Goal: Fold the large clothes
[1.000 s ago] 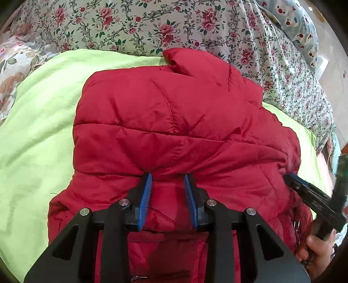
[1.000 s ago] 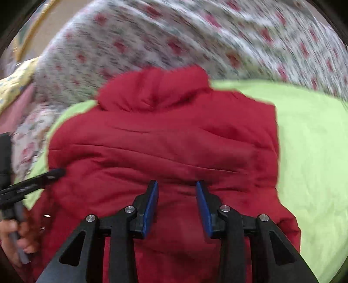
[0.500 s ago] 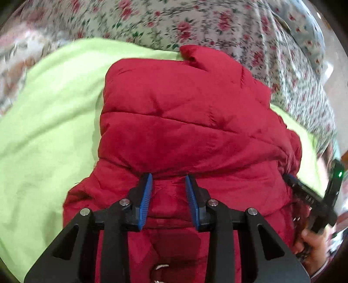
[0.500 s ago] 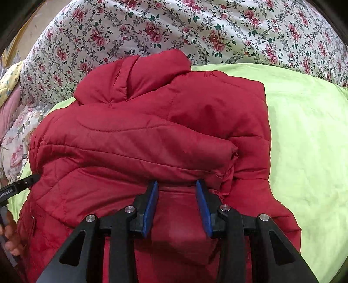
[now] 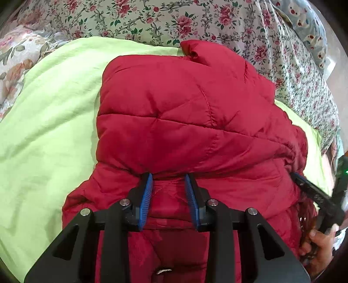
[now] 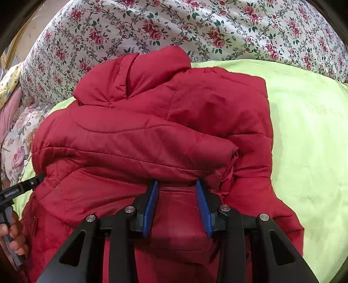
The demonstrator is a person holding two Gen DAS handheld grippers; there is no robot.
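Jacket [image 5: 184, 122] in red, quilted, lies part-folded on a lime sheet [image 5: 50, 122] spread over the bed, its collar toward the floral quilt [image 5: 152, 19]. A padded fold is doubled back across its middle. The left hand-held gripper [image 5: 168, 191] presses down at the near edge of that fold, jaws slightly apart with red fabric bunched between the blue pads; whether they pinch it I cannot tell. The right hand-held gripper [image 6: 177, 200] sits the same way further along the fold, its grip equally unclear.
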